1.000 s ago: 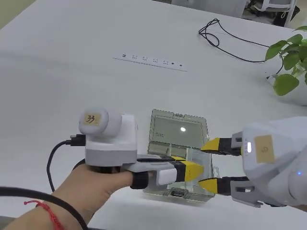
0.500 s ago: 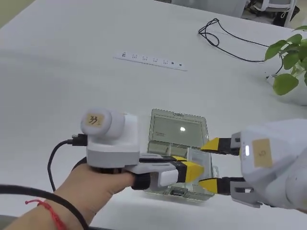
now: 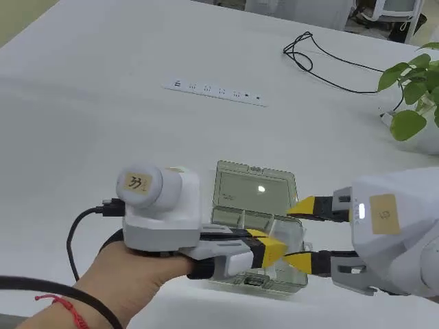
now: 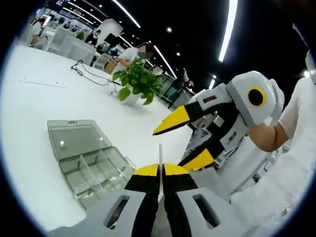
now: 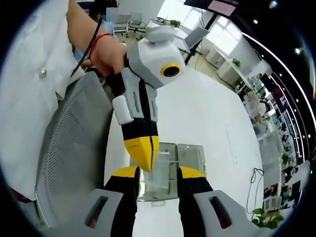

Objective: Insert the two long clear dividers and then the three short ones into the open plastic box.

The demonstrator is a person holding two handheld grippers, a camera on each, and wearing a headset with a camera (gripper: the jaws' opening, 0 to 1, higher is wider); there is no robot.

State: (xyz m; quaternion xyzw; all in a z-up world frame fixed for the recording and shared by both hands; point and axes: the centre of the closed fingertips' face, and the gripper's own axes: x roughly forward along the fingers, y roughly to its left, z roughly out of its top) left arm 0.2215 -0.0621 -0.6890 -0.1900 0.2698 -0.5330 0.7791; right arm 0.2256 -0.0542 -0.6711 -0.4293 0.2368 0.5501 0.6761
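The left gripper (image 3: 271, 248) has dipped a little toward the near side of the box (image 3: 255, 190), while the right gripper (image 3: 302, 233) has stayed put. The left jaws are pinched on a thin clear divider (image 4: 159, 153), seen edge-on poking past their tips in the left gripper view. The box lies on the counter (image 3: 103, 103) under and just beyond the left jaws, its lid flat open on the far side and partitions showing in its tray. The right jaws stand wide apart, holding nothing, with the left tips between them in the right gripper view. A power strip (image 3: 216, 91) lies well beyond both jaws.
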